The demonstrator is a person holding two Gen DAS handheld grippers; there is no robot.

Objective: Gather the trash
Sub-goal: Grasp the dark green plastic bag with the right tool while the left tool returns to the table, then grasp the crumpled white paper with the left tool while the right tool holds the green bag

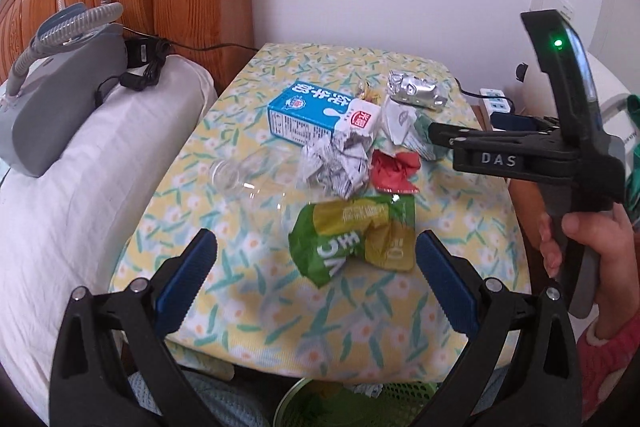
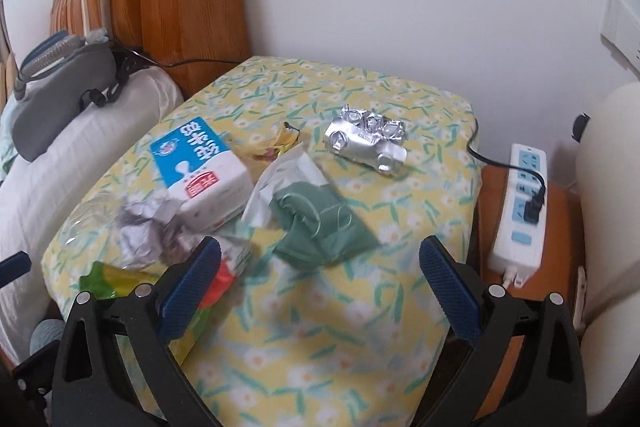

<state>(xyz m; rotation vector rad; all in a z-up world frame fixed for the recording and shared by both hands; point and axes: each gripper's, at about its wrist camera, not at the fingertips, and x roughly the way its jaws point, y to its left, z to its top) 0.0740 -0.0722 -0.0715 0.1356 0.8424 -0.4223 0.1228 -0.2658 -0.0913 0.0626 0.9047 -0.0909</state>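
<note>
Left gripper (image 1: 316,255) jaws apart over green wrapper (image 1: 352,239) near cushion's (image 1: 248,311) front edge; right gripper (image 2: 320,267) gaping, empty. Milk carton (image 1: 304,115), foil (image 1: 416,89), crumpled papers uncollected mid-cushion; nothing visibly collected yet.

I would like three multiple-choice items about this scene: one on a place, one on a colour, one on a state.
1. Where does the silver foil pack lie?
A. on the floral cloth, beyond the milk carton and papers
B. on the white pillow
C. on the power strip

2. What colour is the milk carton mainly?
A. red
B. blue and white
C. black

3. How is the left claw?
A. shut on the carton
B. shut on a wrapper
C. open, holding nothing

Answers: 1 A, it rests on the floral cloth toward the wall. 2 B, blue upper part, white end. 3 C, its jaws stand wide apart above the green and yellow wrapper.
</note>
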